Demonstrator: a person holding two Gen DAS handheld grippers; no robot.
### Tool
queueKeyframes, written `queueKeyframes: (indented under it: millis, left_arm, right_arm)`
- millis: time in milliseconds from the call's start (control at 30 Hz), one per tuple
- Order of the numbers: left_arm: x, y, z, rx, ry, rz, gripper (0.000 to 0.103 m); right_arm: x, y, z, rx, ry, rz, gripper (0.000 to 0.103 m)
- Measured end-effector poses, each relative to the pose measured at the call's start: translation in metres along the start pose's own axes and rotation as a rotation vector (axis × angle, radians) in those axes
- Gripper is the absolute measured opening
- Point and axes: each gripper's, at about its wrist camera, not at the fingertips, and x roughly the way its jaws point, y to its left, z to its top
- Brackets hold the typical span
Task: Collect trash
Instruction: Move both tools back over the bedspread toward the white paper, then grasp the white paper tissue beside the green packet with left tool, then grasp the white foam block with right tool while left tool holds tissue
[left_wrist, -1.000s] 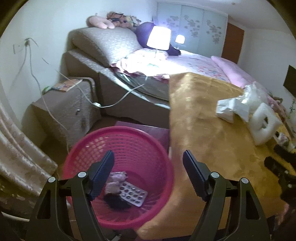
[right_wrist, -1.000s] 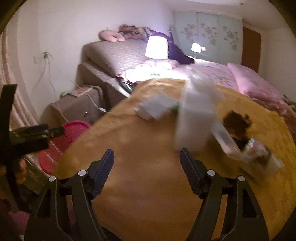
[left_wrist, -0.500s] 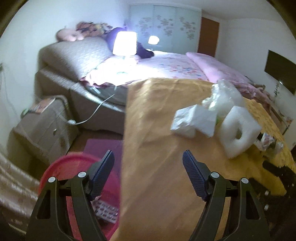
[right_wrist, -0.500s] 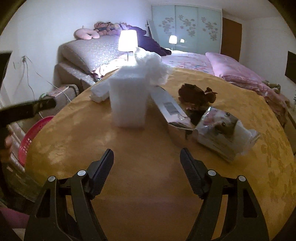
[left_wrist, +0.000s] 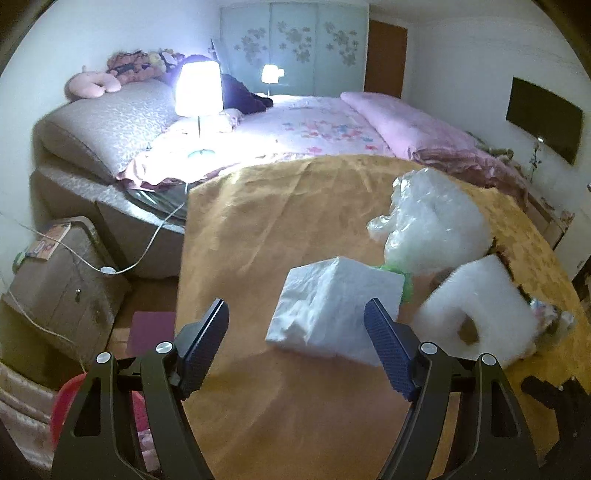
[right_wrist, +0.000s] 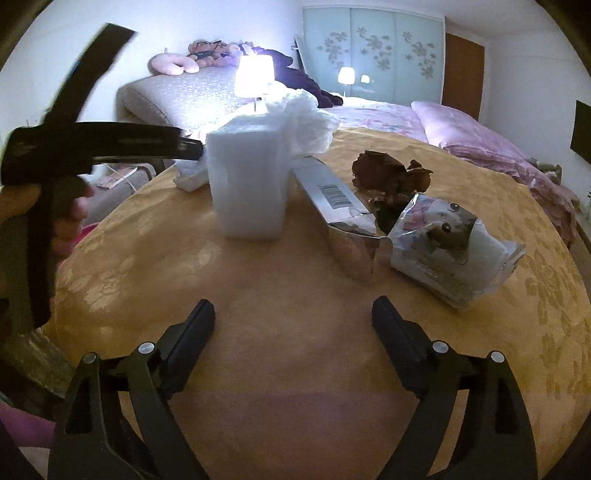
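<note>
My left gripper (left_wrist: 295, 332) is open and empty above the yellow tablecloth (left_wrist: 280, 221), with a crumpled white paper packet (left_wrist: 332, 306) just ahead between its fingers. Beside the packet lie a clear plastic bag (left_wrist: 432, 225) and a white foam block (left_wrist: 480, 317). My right gripper (right_wrist: 293, 317) is open and empty over the cloth (right_wrist: 295, 295). Ahead of it stand the foam block (right_wrist: 247, 184), a torn silver wrapper with a barcode (right_wrist: 340, 210), a dried brown flower (right_wrist: 391, 177) and a printed tissue pack (right_wrist: 447, 243). The pink trash basket (left_wrist: 64, 410) shows at the lower left.
A bed (left_wrist: 314, 125) with a lit lamp (left_wrist: 197, 90) stands behind the table. A brown nightstand (left_wrist: 55, 280) with cables sits on the left. The left gripper's handle and the hand holding it (right_wrist: 55, 177) fill the left of the right wrist view.
My left gripper has swung right from above the pink basket to over the table, up to the white paper packet. My right gripper has steadied in front of the foam block and wrappers.
</note>
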Motion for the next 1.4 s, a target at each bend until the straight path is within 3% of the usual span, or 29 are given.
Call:
queueKeyframes:
  millis: [67,200,267,567,833,1267,1333,1367,1400]
  left_arm:
    - [0.006,0.0,0.001,-0.003,0.02,-0.005,0.07]
    - [0.023,0.002,-0.001,-0.015,0.083,-0.029,0.046]
    - [0.024,0.002,-0.002,-0.014,0.08,-0.028,0.043]
    - [0.011,-0.002,-0.006,0.01,0.065,-0.052,0.014]
    - [-0.013,-0.005,-0.031,0.005,0.075,-0.094,0.014]
    - [-0.051,-0.004,-0.073,0.022,0.069,-0.097,0.015]
    - [-0.051,-0.005,-0.073,0.023,0.064,-0.079,0.032]
    - [-0.051,-0.005,-0.072,0.018,0.057,-0.061,0.047]
    - [-0.052,-0.005,-0.072,0.015,0.051,-0.055,0.053]
  right_arm:
    - [-0.001,0.001,-0.001,-0.005,-0.001,0.007,0.087]
    - [-0.002,0.003,-0.002,-0.011,-0.009,0.012,0.09]
    - [-0.002,0.004,-0.002,-0.015,-0.008,0.015,0.091]
    - [-0.002,0.003,-0.002,-0.02,-0.004,0.026,0.095]
    - [-0.004,0.008,-0.003,-0.018,-0.006,0.023,0.096]
    - [0.0,0.009,-0.001,-0.015,-0.008,0.014,0.096]
    - [-0.001,0.009,-0.002,-0.014,-0.009,0.014,0.096]
    - [0.0,0.009,-0.001,-0.014,-0.008,0.014,0.096]
    - [0.0,0.009,-0.001,-0.015,-0.008,0.014,0.096]
